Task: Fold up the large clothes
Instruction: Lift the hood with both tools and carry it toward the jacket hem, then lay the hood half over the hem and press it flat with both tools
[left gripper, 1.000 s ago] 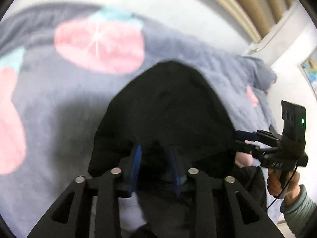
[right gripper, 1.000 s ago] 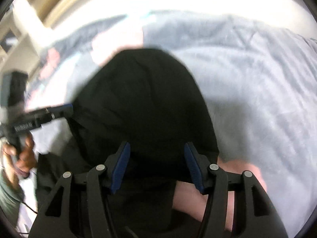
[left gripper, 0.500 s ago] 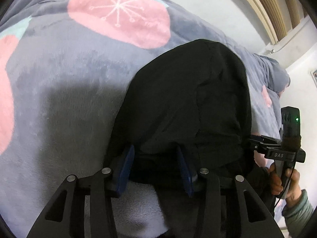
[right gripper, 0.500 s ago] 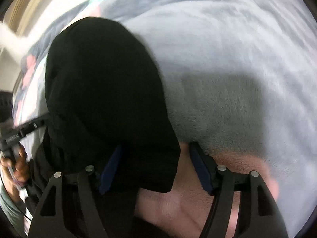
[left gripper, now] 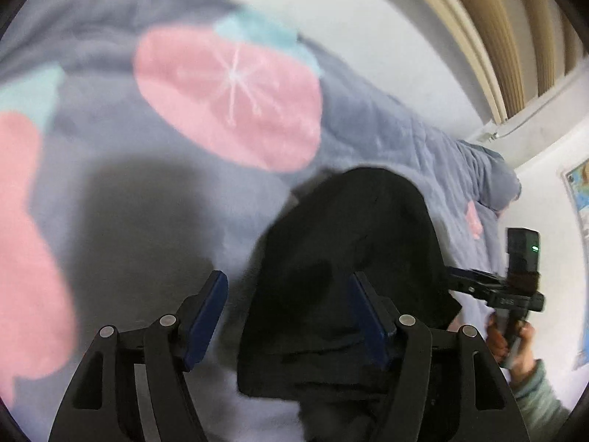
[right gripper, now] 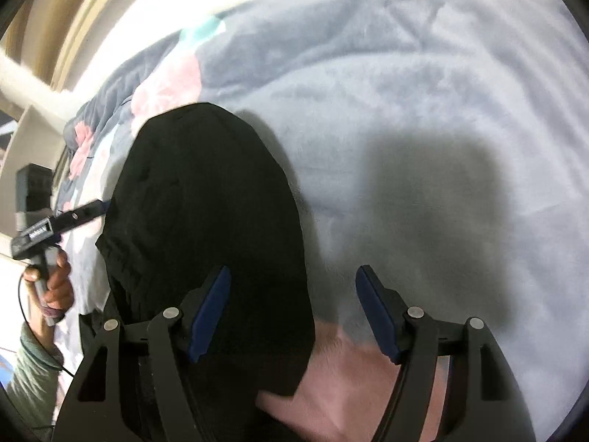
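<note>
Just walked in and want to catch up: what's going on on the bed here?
A person is folding a black garment on a grey blanket with pink patches, holding a gripper in each hand. The garment lies folded into a narrow stack. Both the left gripper and the right gripper have their jaws opening; their blue fingers are not pressing on the cloth, so the garment has been let go.

The folded garment (left gripper: 349, 276) lay on the blanket (left gripper: 121, 184) near its front edge, between my two grippers: my left gripper (left gripper: 287, 316) stood over its left edge, my right gripper (right gripper: 292, 309) over its right edge, and the blanket's far edge met the wall (left gripper: 360, 33) behind.
</note>
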Demonstrator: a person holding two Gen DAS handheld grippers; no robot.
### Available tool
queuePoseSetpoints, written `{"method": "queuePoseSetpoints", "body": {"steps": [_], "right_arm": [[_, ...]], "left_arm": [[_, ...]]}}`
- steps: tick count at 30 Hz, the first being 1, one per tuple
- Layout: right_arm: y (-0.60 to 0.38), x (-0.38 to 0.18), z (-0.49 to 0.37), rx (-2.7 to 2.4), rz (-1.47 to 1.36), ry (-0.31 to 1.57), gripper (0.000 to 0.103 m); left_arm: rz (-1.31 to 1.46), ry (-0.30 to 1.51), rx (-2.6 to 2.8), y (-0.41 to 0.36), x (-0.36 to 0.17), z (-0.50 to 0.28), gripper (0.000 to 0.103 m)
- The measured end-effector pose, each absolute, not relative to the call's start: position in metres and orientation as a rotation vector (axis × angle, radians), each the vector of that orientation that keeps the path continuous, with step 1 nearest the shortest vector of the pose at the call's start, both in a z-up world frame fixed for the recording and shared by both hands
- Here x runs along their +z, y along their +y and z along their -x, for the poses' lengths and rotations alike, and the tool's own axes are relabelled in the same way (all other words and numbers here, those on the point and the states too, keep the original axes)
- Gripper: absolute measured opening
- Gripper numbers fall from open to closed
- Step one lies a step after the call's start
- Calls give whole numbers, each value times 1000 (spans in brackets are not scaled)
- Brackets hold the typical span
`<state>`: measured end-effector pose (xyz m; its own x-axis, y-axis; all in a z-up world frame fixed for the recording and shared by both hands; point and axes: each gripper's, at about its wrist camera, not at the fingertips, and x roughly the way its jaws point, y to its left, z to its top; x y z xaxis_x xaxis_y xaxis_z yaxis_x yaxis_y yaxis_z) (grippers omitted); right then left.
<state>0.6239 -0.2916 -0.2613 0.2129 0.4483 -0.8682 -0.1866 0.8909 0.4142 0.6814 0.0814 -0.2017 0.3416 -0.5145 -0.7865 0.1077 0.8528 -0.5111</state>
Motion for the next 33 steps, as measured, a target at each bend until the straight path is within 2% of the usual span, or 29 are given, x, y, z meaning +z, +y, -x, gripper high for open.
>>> {"method": "queuePoseSetpoints", "body": {"steps": [5,7,8,10,11,14,15,22,26,33], "right_arm": [[-266,-283,-648,526,-309,1327,77],[-257,-281,-648,555,-300,1319,67],[-252,-277,-647,578,-297,1315,52],[-253,-265,-641,581,-259,1295,44],[-253,-258,-637,583,-229,1278,32],[-249,-236,-622,576,-155,1222,21],[-248,-226,-613,577,-134,1201,18],[-250,-135,-520,588,25,1004,15],[-255,-94,-449,594,17,925,15],[-265,-61,-319,568,61,920,16]], "left_arm": [[518,1258,-515,68,-244,-691,70],[538,1253,-516,67,-248,-689,70],[552,1246,-523,67,-247,-688,70],[548,1234,-536,60,-243,-685,68],[508,1222,-531,55,-240,-682,45],[352,1139,-526,37,-213,-660,20],[327,1110,-543,34,-202,-651,18],[166,967,-620,23,-110,-558,16],[119,886,-632,23,-59,-490,16],[56,889,-643,20,-28,-344,16]]}}
